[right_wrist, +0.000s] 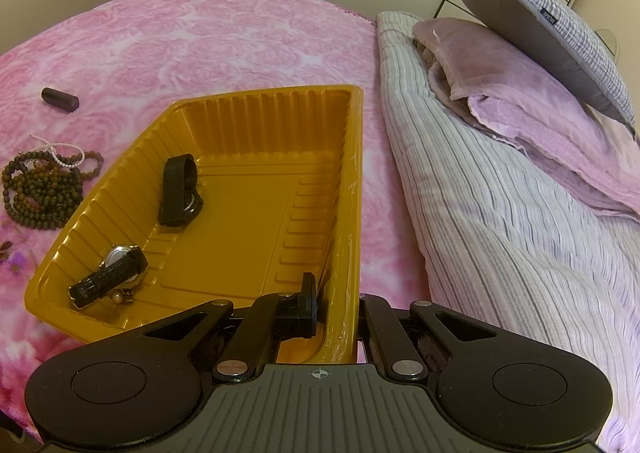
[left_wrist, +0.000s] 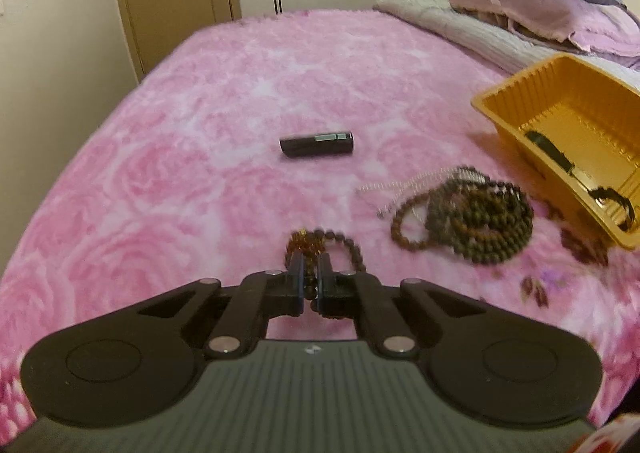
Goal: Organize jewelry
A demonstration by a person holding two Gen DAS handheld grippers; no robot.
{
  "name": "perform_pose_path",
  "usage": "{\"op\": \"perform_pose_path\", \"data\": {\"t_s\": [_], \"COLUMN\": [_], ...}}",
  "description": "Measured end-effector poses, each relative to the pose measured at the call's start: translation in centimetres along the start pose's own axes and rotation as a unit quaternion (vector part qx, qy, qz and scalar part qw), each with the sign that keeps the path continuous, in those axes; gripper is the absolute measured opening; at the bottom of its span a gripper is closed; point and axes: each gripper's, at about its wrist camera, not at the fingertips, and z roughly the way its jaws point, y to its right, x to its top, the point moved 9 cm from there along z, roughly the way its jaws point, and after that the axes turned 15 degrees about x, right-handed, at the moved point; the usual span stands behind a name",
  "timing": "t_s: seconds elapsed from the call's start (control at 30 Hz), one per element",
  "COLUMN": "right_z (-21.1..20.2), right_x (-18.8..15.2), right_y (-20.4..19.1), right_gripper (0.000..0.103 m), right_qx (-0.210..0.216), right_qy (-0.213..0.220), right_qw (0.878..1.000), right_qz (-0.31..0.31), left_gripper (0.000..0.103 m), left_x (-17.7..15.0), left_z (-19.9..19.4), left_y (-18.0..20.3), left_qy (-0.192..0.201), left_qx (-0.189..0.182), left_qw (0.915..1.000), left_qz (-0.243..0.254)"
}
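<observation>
My left gripper (left_wrist: 311, 259) is shut on a brown bead bracelet (left_wrist: 340, 241), whose loop trails out to the right over the pink blanket. To its right lies a heap of dark bead necklaces (left_wrist: 476, 221) with a pale pearl strand (left_wrist: 404, 186) beside it. The orange plastic tray (left_wrist: 504, 93) stands at the right edge. My right gripper (right_wrist: 332, 285) is shut on the near right wall of the tray (right_wrist: 356, 181), one finger inside and one outside. Inside the tray lie a black strap watch (right_wrist: 114, 273) and a black folded strap (right_wrist: 180, 189).
A black cylindrical case (left_wrist: 317, 144) lies on the pink rose-pattern blanket (left_wrist: 180, 133) ahead of the left gripper. Folded striped bedding (right_wrist: 500, 213), a mauve towel (right_wrist: 500, 69) and a grey pillow (right_wrist: 552, 33) pile up at the right. A wardrobe and a door stand behind the bed.
</observation>
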Motion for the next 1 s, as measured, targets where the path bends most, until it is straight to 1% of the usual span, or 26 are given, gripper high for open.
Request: {"op": "perform_pose_path", "data": {"t_s": [0.13,0.2,0.3,0.37,0.4,0.47,0.53,0.57,0.67,0.73,0.77,0.8,0.87,1.0], "right_z": [-0.1,-0.1,-0.1,-0.1,-0.1,-0.1,-0.1,0.0,0.0,0.0,0.0,0.0,0.0,0.0], "right_x": [0.0,0.0,0.0,0.0,0.0,0.0,0.0,0.0,0.0,-0.1,-0.1,-0.1,-0.1,0.0], "right_y": [-0.1,-0.1,0.0,-0.1,0.0,-0.1,-0.1,-0.1,0.0,0.0,0.1,0.1,0.1,0.1], "right_gripper": [0.004,0.004,0.004,0.004,0.004,0.004,0.004,0.004,0.004,0.004,0.004,0.004,0.004,0.004], "right_qx": [0.000,0.000,-0.001,0.000,0.000,-0.001,-0.001,-0.001,-0.001,-0.001,-0.001,-0.001,-0.001,-0.001], "right_qy": [0.000,0.000,0.000,0.000,-0.001,-0.001,-0.001,-0.001,-0.001,-0.001,-0.001,-0.001,-0.001,-0.001], "right_qw": [1.000,1.000,1.000,1.000,1.000,1.000,1.000,1.000,1.000,1.000,1.000,1.000,1.000,1.000], "right_qz": [-0.001,0.000,-0.001,0.000,0.000,0.000,0.000,0.000,0.002,0.002,0.002,0.002,0.003,0.003], "left_gripper": [0.007,0.010,0.010,0.011,0.013,0.017,0.020,0.021,0.021,0.018,0.012,0.008,0.004,0.004], "left_x": [-0.5,-0.2,0.3,0.6,0.6,0.5,0.2,0.0,-0.4,-0.3,-0.2,-0.1,0.2,0.8], "left_z": [0.5,0.6,1.0,1.5,1.9,2.8,3.4,3.6,3.7,3.4,3.3,3.0,2.5,1.7], "left_y": [-0.5,-1.0,-1.8,-2.2,-2.3,-2.3,-2.1,-1.8,-1.2,-1.3,-1.3,-1.3,-1.4,-1.4], "left_qy": [-0.007,-0.006,-0.003,-0.005,-0.008,-0.024,-0.043,-0.052,-0.047,-0.046,-0.043,-0.040,-0.030,-0.018], "left_qx": [0.005,0.003,0.008,0.013,0.013,0.001,-0.024,-0.031,-0.019,-0.014,-0.015,-0.016,-0.010,-0.012], "left_qw": [0.9999,0.9997,0.9993,0.9991,0.9991,0.9987,0.9969,0.9963,0.9979,0.9979,0.9978,0.9979,0.9986,0.9992], "left_qz": [-0.009,-0.024,-0.037,-0.039,-0.040,-0.046,-0.062,-0.061,-0.039,-0.044,-0.047,-0.047,-0.042,-0.033]}}
